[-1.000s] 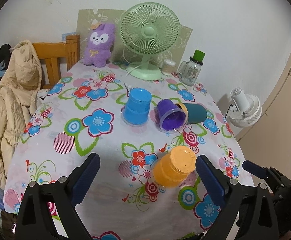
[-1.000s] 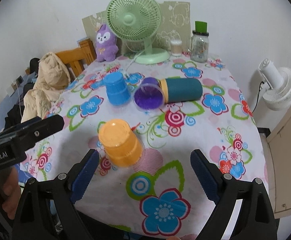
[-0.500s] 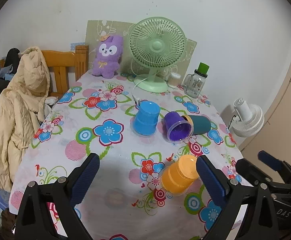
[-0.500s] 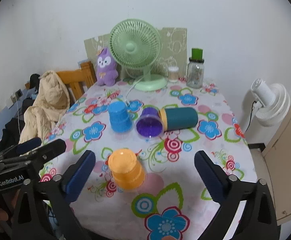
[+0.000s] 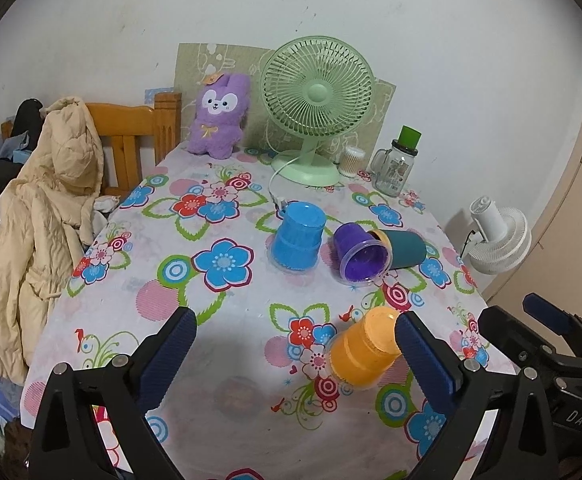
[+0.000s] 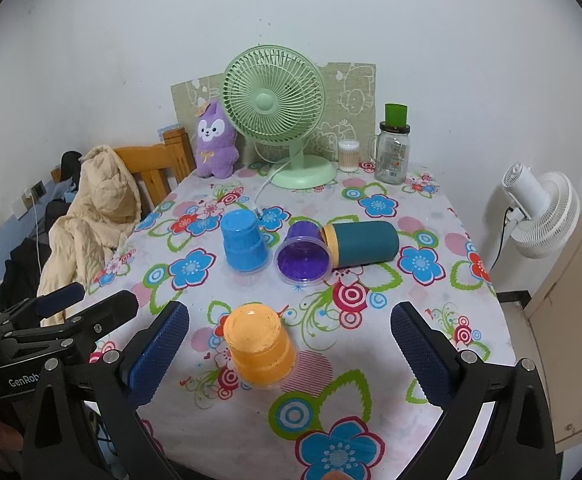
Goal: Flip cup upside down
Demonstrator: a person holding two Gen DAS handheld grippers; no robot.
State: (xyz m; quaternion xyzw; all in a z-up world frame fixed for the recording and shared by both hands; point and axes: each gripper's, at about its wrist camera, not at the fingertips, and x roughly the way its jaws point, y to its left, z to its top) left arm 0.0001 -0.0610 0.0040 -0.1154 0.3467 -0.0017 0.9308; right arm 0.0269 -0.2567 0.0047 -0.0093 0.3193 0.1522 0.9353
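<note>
Orange cup (image 6: 260, 348) and blue cup (image 6: 244, 241) inverted, purple cup (image 6: 302, 252) and teal cup (image 6: 361, 244) sideways, both grippers' fingers (image 5: 423, 360) (image 6: 159, 354) wide, empty.

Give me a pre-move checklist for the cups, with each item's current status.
1. Left gripper open and empty: ok.
2. Right gripper open and empty: ok.
3. Orange cup upside down on the table: ok.
4. Blue cup upside down: ok.
5. Purple cup upside down: not ok; it lies on its side, mouth toward the cameras.
6. Teal cup upside down: not ok; it lies on its side against the purple cup.
</note>
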